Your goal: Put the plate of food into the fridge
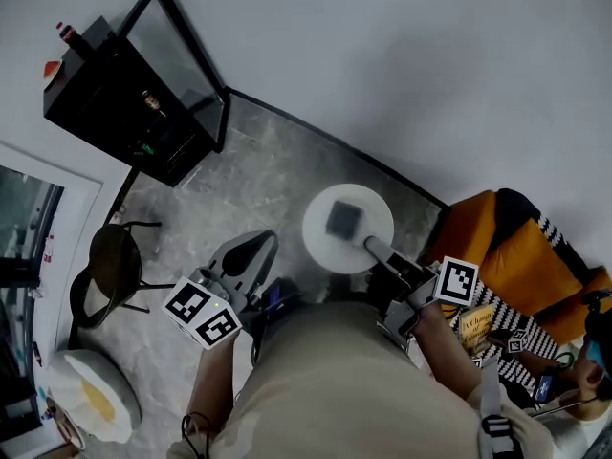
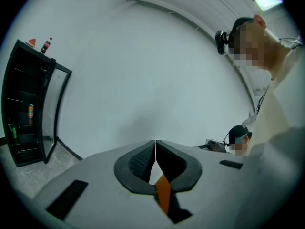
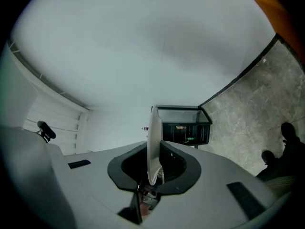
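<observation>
Beyond R gripper (image 1: 367,246), plate (image 1: 321,243) sticks out, rim clamped in it; L gripper (image 2: 155,147) closed, empty.

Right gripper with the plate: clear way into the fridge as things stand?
Likely yes, once closer: the fridge stands with its door open, bare floor lies between, and the right gripper clamps the plate.

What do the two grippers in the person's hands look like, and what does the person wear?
Both the left gripper and the right gripper have light grey shells with black pads inside the jaws. Each carries a white cube with black square markers: left cube, right cube. An orange strip shows behind the left jaws. The person wears a beige top.
</observation>
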`<action>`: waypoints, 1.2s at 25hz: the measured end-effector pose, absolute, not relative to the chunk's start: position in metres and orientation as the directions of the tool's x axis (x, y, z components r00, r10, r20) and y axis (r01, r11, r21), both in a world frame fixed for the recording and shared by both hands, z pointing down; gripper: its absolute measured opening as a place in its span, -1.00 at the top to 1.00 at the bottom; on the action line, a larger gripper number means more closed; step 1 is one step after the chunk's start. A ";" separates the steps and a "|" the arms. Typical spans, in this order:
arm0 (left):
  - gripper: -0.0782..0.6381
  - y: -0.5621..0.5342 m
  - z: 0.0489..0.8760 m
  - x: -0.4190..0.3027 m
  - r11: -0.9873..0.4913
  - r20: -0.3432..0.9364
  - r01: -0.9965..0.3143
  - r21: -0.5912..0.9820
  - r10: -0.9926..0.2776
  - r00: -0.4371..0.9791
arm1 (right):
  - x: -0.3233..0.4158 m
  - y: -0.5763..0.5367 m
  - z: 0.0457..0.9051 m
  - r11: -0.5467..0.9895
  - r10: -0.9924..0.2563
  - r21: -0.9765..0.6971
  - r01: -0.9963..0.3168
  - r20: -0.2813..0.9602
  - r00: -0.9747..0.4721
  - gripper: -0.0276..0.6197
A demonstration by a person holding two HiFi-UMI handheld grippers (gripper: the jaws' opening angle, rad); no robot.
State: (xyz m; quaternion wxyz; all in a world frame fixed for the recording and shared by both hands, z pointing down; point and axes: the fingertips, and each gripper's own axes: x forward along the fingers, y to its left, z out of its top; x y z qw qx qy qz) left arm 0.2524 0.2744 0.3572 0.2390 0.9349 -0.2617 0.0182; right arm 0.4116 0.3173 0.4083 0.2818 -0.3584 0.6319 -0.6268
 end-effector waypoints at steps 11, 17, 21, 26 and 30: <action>0.75 0.266 0.356 0.262 -0.716 0.135 -0.568 0.405 -0.567 0.812 | 0.417 0.295 0.413 -0.001 -0.752 -0.998 -0.068 0.045 -0.658 0.80; 0.75 0.279 0.361 0.257 -0.673 0.145 -0.609 0.419 -0.613 0.777 | 0.413 0.298 0.415 0.006 -0.708 -0.999 -0.054 0.034 -0.705 0.80; 0.75 0.278 0.360 0.257 -0.644 0.150 -0.632 0.430 -0.639 0.754 | 0.410 0.293 0.409 0.014 -0.673 -0.999 -0.047 0.026 -0.739 0.80; 0.75 0.275 0.353 0.262 -0.641 0.146 -0.641 0.422 -0.649 0.746 | 0.411 0.289 0.409 0.006 -0.651 -0.999 -0.045 0.030 -0.759 0.80; 0.75 0.272 0.348 0.252 -0.635 0.141 -0.652 0.415 -0.663 0.735 | 0.404 0.282 0.409 0.011 -0.642 -0.999 -0.042 0.025 -0.767 0.80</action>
